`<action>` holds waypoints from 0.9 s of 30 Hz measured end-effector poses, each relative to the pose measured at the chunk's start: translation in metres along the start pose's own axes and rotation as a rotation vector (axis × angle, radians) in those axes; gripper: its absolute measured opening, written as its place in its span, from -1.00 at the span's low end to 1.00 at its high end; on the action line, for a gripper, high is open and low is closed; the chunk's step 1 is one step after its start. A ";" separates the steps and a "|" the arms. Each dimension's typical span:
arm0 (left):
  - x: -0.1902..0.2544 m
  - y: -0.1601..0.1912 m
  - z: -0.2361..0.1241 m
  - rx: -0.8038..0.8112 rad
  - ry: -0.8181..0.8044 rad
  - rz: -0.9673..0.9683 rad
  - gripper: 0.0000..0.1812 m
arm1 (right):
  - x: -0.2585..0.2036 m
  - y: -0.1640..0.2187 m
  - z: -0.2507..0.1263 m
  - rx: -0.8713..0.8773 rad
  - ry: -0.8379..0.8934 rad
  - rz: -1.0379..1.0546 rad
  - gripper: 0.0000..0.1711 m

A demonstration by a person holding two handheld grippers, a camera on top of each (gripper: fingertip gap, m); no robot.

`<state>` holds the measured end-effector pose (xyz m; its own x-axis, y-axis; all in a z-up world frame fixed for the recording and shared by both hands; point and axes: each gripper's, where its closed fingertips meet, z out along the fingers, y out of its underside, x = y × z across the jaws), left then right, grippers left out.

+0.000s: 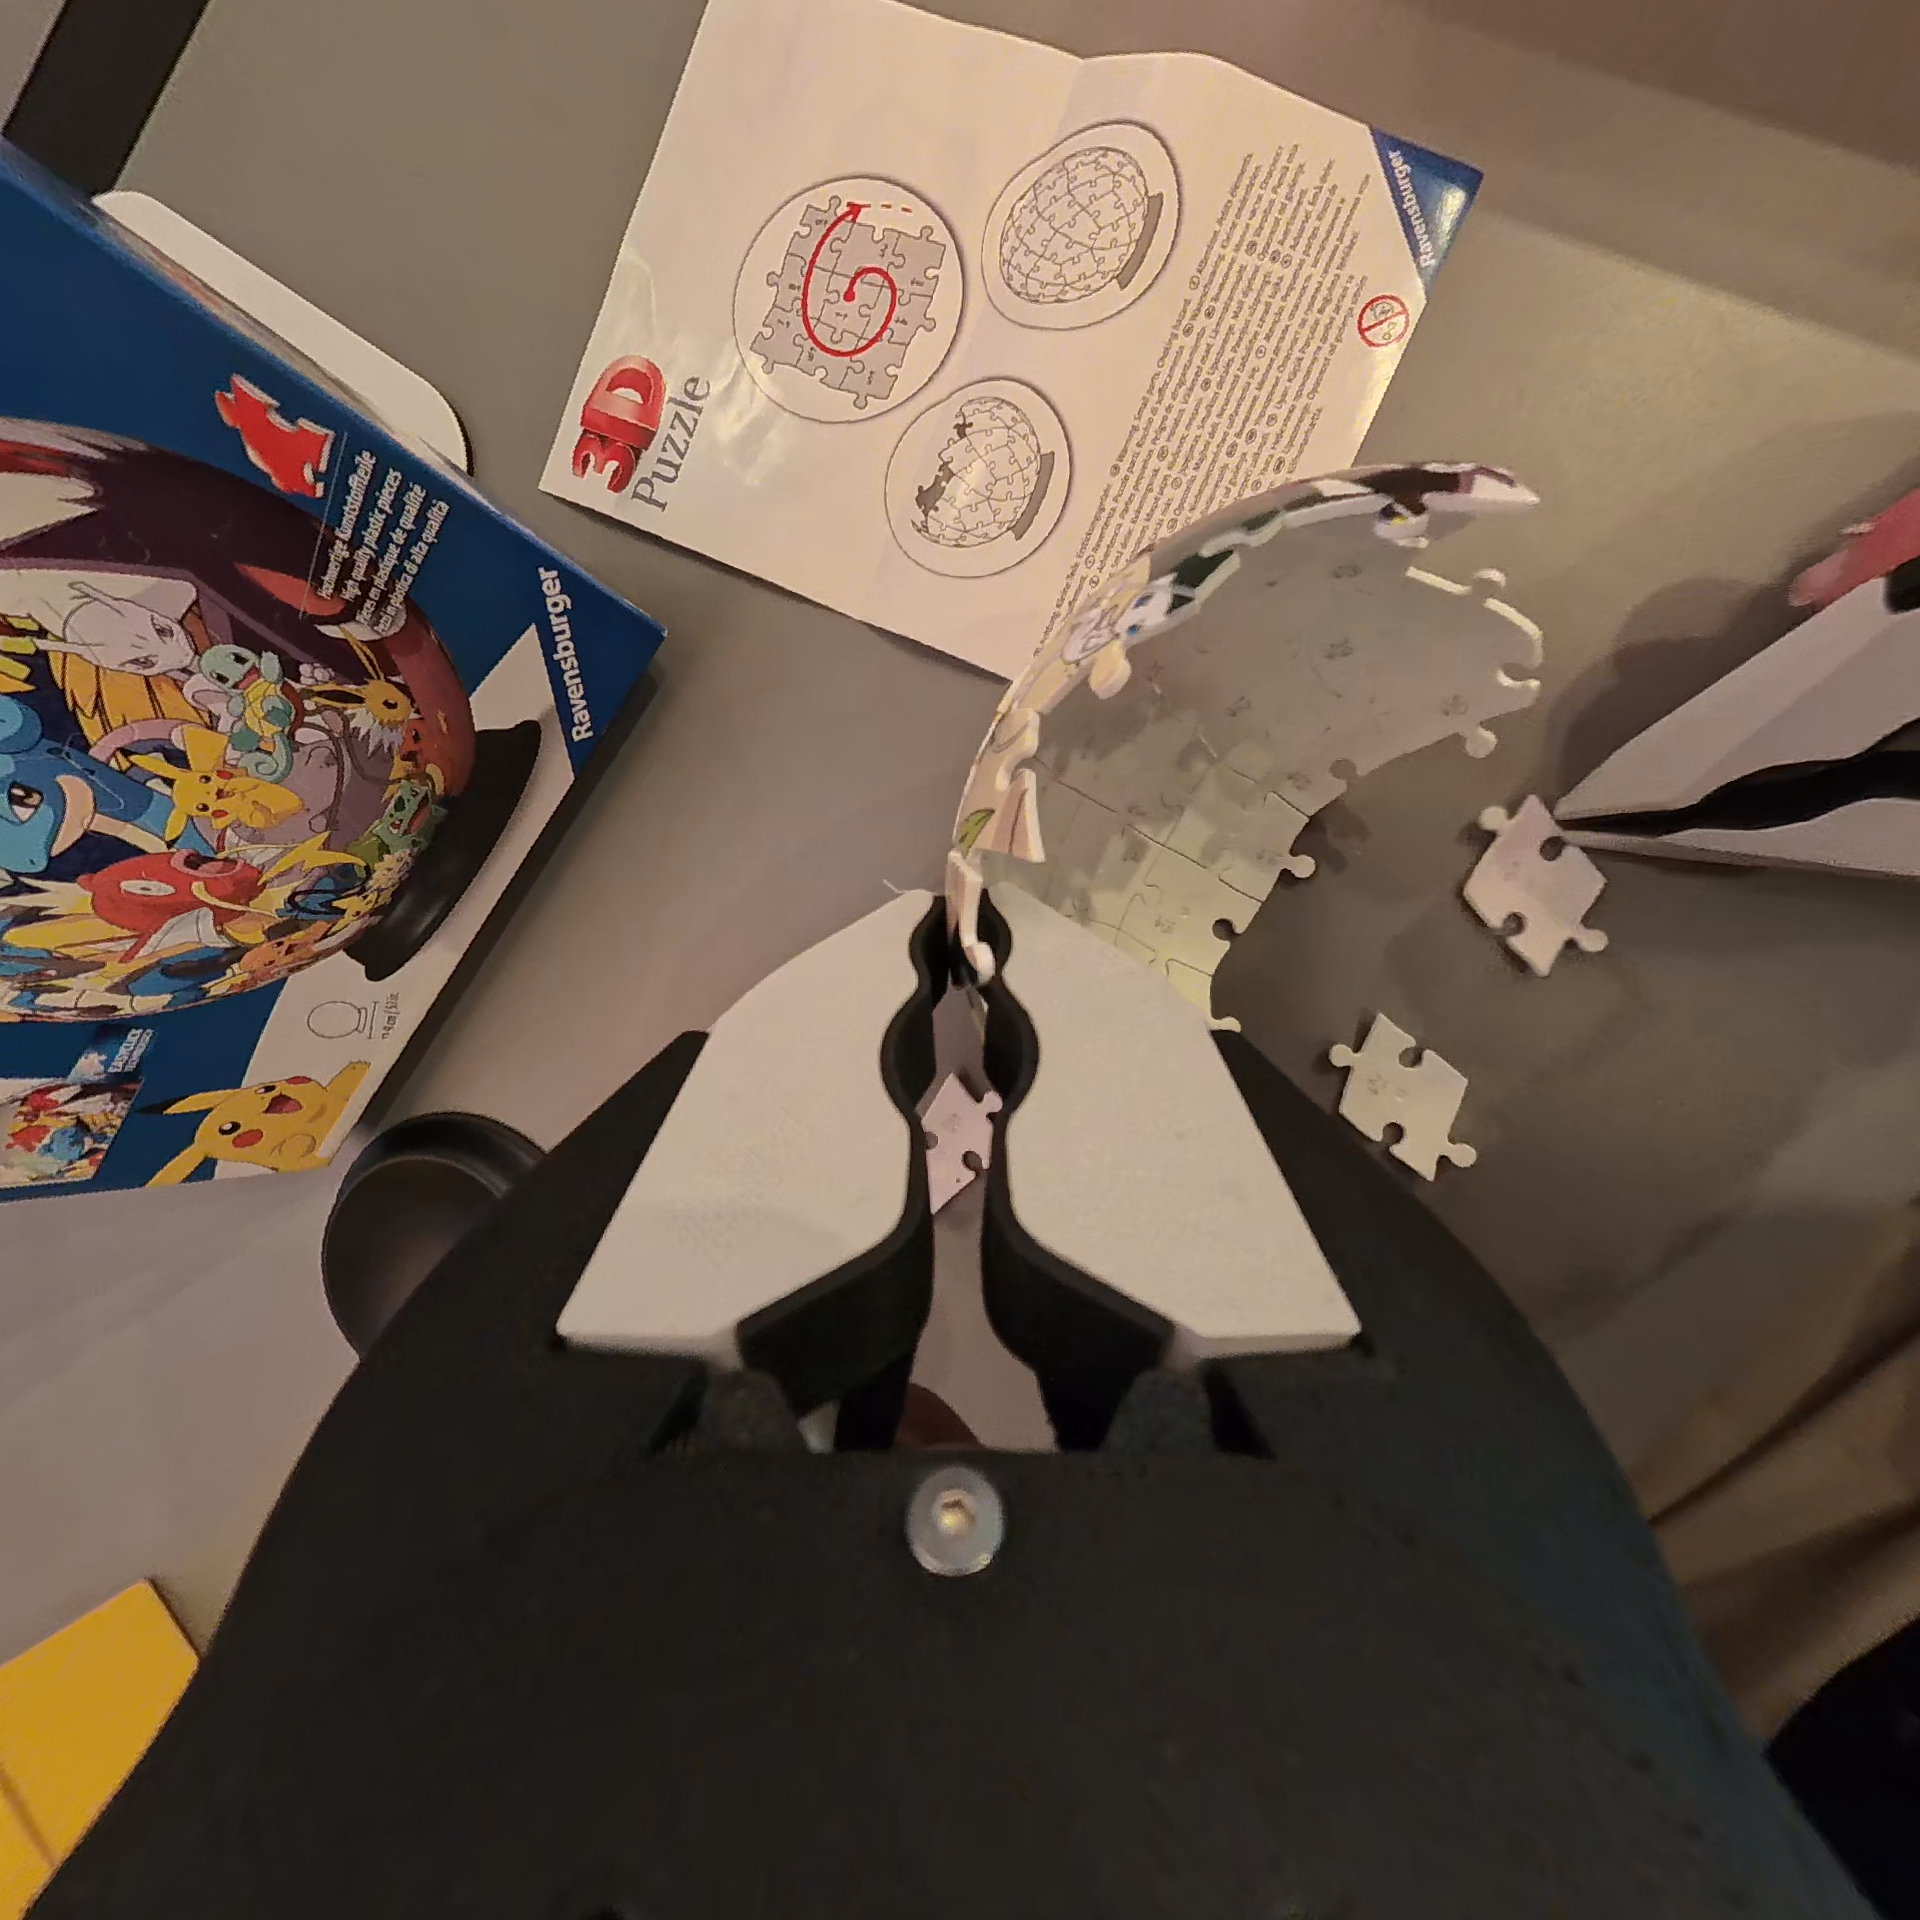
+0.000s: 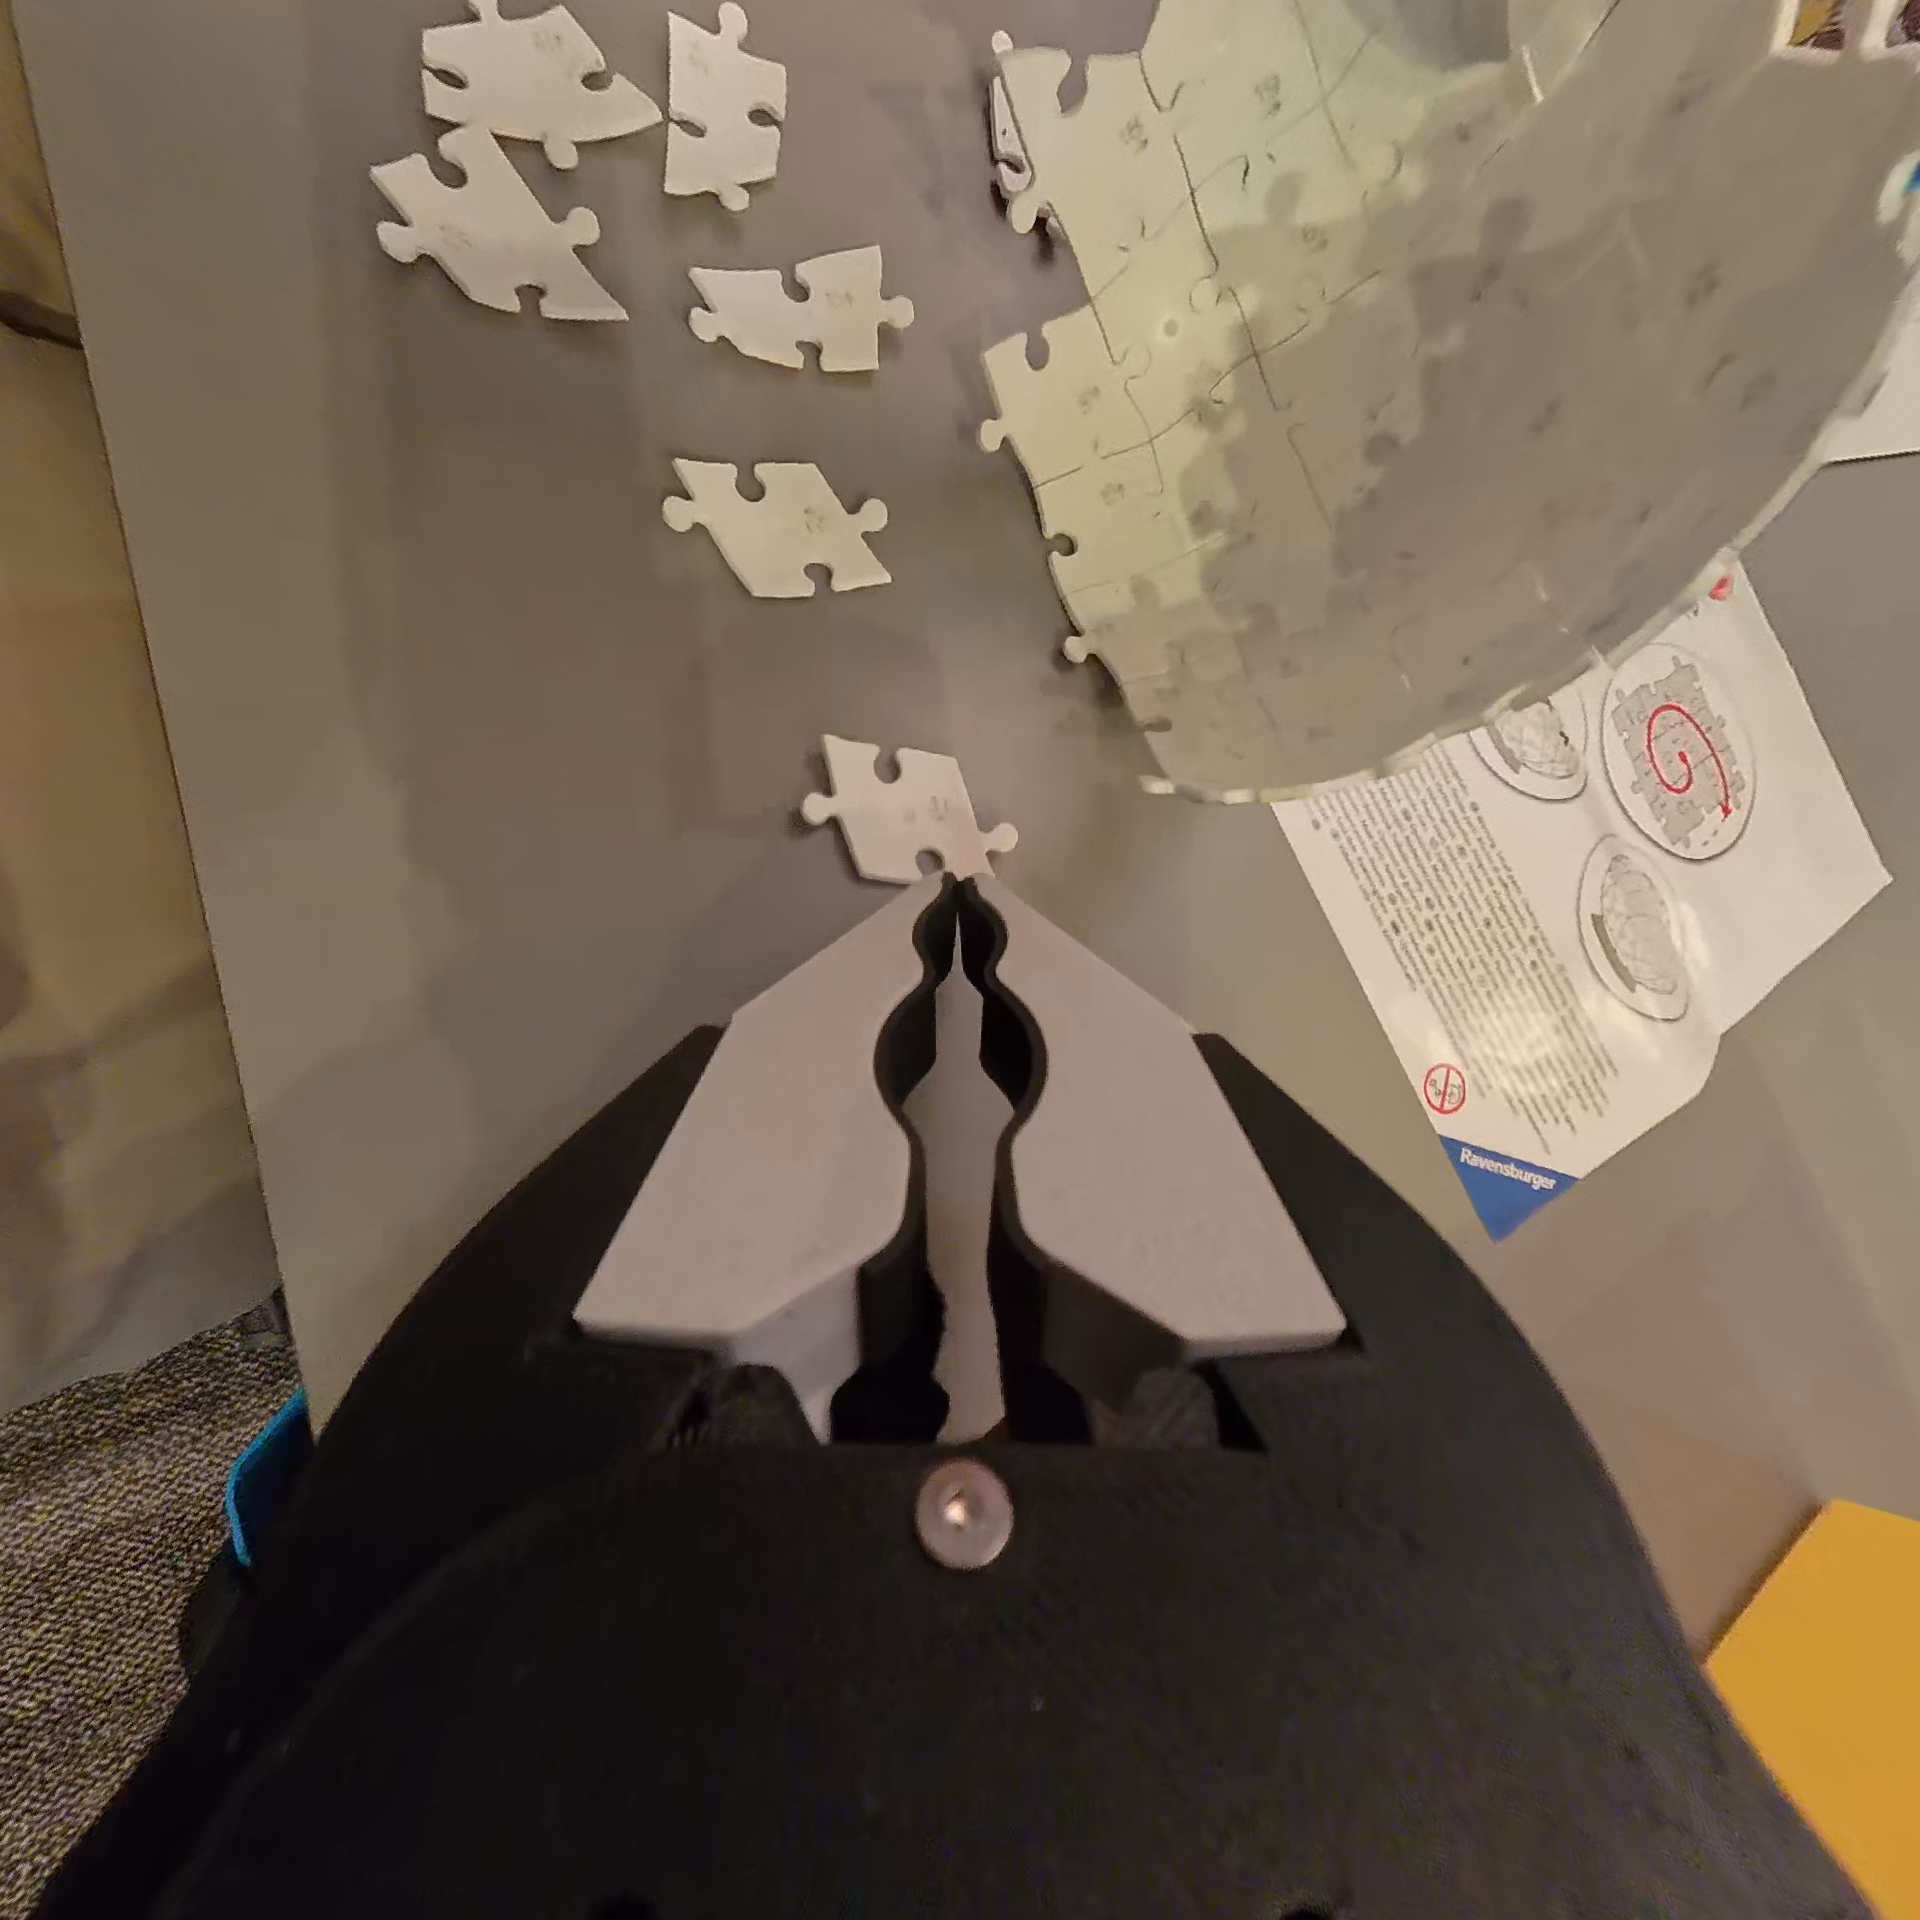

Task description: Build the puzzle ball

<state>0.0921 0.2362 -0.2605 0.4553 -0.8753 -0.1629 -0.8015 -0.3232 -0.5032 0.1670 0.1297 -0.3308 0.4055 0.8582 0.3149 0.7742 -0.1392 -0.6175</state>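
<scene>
The half-built puzzle ball [image 1: 1236, 727] was a curved shell of joined pieces, blank pale inside with knobbed open edges, colour print only along its outer rim. It was held off the grey table [image 1: 779, 748], near the sheet's lower corner. The left gripper [image 1: 966, 935] was clamped on the shell's lower edge, tips pinching the rim.

The right gripper [image 2: 954, 885] had its tips pressed together with nothing between them, touching a loose piece [image 2: 906, 808] lying face-down on the table. Five more loose pieces [image 2: 774, 525] lay face-down beyond it toward the far edge, the shell overhanging to their right.

An instruction sheet [image 1: 966, 301] lay flat near the far edge, with round diagrams and a red spiral arrow. A blue puzzle box [image 1: 239, 748] with cartoon figures sat at the left edge, a black stand [image 1: 416, 1216] just beside it. Both sheet and box carried printed text and a maker's logo. Two loose pieces [image 1: 1397, 1096] lay right of the left gripper.
</scene>
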 end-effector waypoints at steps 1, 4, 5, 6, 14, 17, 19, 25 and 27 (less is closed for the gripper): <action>0.001 -0.001 0.000 0.000 0.001 0.003 -0.96 | 0.000 0.000 0.002 -0.004 -0.001 -0.004 -1.00; 0.002 -0.002 -0.001 -0.004 -0.001 0.019 -0.96 | 0.000 -0.004 0.006 -0.003 -0.007 -0.008 -1.00; 0.003 -0.002 -0.002 -0.005 -0.001 0.026 -0.96 | 0.000 -0.004 0.006 -0.002 -0.005 -0.008 -1.00; 0.003 -0.002 -0.002 -0.008 -0.001 0.037 -0.96 | 0.002 -0.005 0.005 -0.003 0.003 -0.007 -1.00; 0.009 -0.010 -0.005 -0.021 0.000 0.160 -0.96 | -0.001 -0.011 -0.007 0.027 0.011 0.012 -1.00; 0.015 -0.011 -0.006 -0.040 0.004 0.214 -0.96 | -0.001 -0.011 -0.012 0.031 0.024 0.018 -1.00; 0.018 -0.011 -0.007 -0.058 0.012 0.243 -0.96 | -0.004 -0.011 -0.013 0.037 0.026 0.026 -1.00; 0.024 -0.007 -0.008 -0.097 0.014 0.269 -0.96 | -0.013 -0.014 -0.007 0.041 0.022 0.019 -1.00; 0.023 -0.005 -0.009 -0.105 0.007 0.263 -0.96 | -0.016 -0.013 -0.001 0.037 0.010 0.018 -1.00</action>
<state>0.1027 0.2147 -0.2544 0.2241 -0.9365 -0.2697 -0.9276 -0.1201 -0.3537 0.1509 0.1167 -0.3269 0.4246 0.8505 0.3105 0.7479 -0.1362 -0.6497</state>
